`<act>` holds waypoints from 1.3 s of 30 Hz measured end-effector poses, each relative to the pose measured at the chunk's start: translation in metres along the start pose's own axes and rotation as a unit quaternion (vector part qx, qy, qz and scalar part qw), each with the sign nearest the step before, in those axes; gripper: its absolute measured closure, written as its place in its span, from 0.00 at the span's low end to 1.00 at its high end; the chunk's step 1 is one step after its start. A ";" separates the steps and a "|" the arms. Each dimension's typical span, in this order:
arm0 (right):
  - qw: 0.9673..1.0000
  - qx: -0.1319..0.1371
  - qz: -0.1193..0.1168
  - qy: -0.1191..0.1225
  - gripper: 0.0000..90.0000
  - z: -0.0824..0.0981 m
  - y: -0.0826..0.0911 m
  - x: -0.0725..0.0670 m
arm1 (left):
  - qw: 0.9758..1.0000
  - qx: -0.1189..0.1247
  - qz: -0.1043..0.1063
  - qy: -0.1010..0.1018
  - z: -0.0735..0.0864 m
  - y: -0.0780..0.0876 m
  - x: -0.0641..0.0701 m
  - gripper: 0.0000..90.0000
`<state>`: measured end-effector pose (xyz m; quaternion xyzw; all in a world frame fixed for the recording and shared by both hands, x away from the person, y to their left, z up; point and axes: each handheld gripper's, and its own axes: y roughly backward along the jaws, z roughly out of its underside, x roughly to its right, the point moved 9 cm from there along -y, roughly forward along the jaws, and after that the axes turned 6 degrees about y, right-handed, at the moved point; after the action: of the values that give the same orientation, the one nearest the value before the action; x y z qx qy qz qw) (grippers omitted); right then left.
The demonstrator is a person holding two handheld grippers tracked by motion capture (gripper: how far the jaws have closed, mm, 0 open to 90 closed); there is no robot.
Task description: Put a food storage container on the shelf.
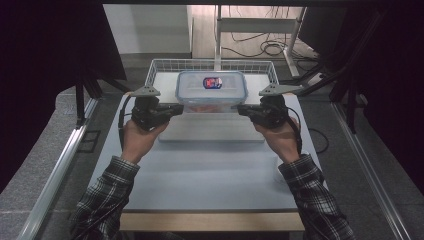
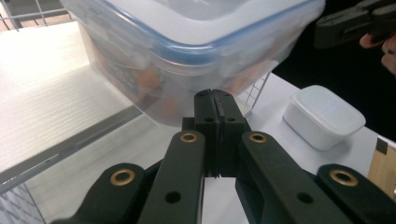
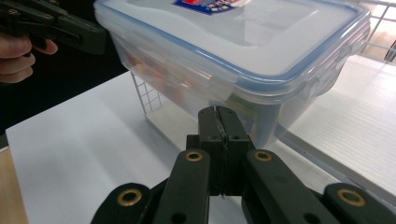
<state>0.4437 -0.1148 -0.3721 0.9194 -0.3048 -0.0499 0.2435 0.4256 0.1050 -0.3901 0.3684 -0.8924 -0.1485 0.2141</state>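
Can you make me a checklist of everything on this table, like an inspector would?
Surface: white table, a flat tray on it.
Job's things: lidded clear box with food inside, raised between both grippers over a wire basket.
Clutter: small white tub on the table.
Grippers: left gripper and right gripper shut, tips under the box's ends.
Cables: one trails from each gripper; more on the floor.
Surroundings: desk legs, dark curtains.

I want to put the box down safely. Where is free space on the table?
Bare room: the near tabletop between the forearms, before the flat board. Crowded: the far end, where the wire basket sits beneath the lidded plastic container. A small white tub occupies one side.
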 end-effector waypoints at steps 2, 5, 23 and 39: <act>1.000 -0.002 0.002 -0.003 0.99 -0.001 -0.005 0.003 | 1.000 0.000 -0.004 0.006 -0.002 -0.003 -0.002 1.00; 1.000 -0.004 0.003 -0.005 0.99 -0.003 -0.011 0.006 | 1.000 -0.002 -0.004 0.009 -0.005 -0.006 -0.006 1.00; 0.999 -0.011 0.040 -0.022 0.99 -0.006 -0.026 0.033 | 0.999 -0.002 -0.026 0.030 -0.020 -0.022 -0.023 1.00; 0.999 -0.006 0.029 -0.021 0.99 -0.007 -0.026 0.029 | 0.999 0.006 -0.019 0.037 -0.014 -0.012 -0.023 0.99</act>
<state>0.4827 -0.1111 -0.3769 0.9074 -0.3362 -0.0641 0.2438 0.4541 0.1119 -0.3896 0.3922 -0.8774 -0.1335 0.2421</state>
